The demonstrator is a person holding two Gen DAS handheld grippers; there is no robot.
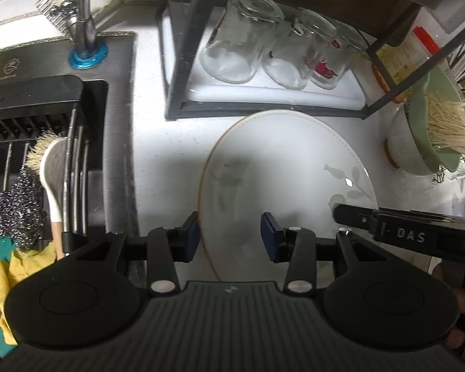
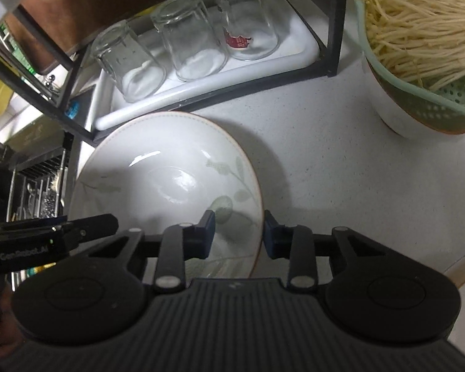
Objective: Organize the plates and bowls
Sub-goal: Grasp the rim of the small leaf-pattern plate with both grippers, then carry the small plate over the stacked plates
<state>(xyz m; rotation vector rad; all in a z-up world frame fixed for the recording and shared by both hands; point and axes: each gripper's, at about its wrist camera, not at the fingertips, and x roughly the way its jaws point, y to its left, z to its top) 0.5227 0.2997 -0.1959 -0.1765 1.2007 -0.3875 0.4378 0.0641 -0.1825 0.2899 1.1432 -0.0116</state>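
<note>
- plate [image 2: 167,183] lies flat on the counter [image 2: 319,161], just before the rack [image 2: 201,99] of upturned glasses [image 2: 186,37].
- left gripper [image 1: 229,235] straddles its left rim, fingers wide, nothing held.
- right gripper [image 2: 239,232] straddles the right rim, likewise wide.
- likely best: close both evenly on the rim, then lift level, clear of the rack.

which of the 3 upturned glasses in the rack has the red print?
The end glass, farthest from the sink and nearest the green colander. It shows a red mark low on its wall; the middle glass and the sink-side glass look plain.
</note>
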